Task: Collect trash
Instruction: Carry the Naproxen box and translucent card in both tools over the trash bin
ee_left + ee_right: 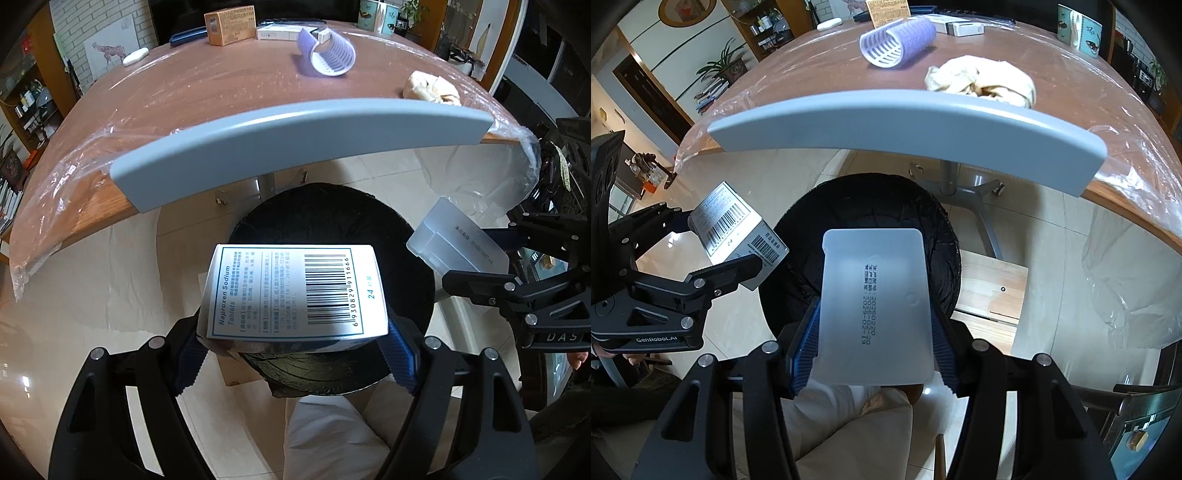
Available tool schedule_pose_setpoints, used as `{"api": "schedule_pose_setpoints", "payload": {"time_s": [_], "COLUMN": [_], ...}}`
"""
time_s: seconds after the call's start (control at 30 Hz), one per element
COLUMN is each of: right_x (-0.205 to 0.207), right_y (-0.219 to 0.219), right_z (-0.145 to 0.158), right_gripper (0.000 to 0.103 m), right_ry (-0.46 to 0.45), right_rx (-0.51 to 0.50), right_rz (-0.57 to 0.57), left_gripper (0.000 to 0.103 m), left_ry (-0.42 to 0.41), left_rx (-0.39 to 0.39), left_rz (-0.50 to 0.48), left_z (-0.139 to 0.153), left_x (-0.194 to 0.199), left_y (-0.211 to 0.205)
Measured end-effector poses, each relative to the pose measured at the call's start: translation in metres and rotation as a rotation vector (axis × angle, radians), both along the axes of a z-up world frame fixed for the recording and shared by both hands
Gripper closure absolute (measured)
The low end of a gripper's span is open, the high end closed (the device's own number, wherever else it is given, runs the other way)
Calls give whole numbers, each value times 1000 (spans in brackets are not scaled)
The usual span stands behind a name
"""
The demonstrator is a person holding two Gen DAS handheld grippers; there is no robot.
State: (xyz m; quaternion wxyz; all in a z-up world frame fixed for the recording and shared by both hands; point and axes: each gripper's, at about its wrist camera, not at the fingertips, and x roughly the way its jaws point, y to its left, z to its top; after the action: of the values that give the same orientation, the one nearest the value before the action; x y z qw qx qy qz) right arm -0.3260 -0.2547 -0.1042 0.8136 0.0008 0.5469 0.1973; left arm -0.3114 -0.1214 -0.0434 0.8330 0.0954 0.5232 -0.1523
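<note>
My left gripper [293, 347] is shut on a white medicine box [295, 291] with a barcode, held over the black-lined trash bin [406, 236] on the floor. The same box [735, 225] shows at the left of the right wrist view, in the left gripper [713, 254]. My right gripper [873, 347] is shut on a translucent plastic case [875, 306] with a printed date, also above the bin [871, 206]. That case [458, 240] and the right gripper [484, 266] appear at the right of the left wrist view.
A table [221, 92] under clear plastic film carries a purple hair roller [328, 51], a crumpled paper wad [430, 88], an orange box [229, 26] and white boxes [277, 33]. A grey-blue curved bar [295, 140] spans the table's near edge. Pale trousers [857, 428] lie below the grippers.
</note>
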Motion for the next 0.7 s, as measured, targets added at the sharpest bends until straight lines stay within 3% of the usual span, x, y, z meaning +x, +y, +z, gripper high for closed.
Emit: {"api": "schedule_pose_setpoints", "payload": {"time_s": [0.7], "right_x": [14], "right_y": [9], "right_z": [-25], "right_gripper": [49], "right_ry": [38], "right_rx": [-55], "right_rz": [-2], "left_gripper": [22], "left_ry": [50], "left_rx": [83], "left_rz": [-21], "left_z": [-33], "left_x": [18], "left_y": [-7]}}
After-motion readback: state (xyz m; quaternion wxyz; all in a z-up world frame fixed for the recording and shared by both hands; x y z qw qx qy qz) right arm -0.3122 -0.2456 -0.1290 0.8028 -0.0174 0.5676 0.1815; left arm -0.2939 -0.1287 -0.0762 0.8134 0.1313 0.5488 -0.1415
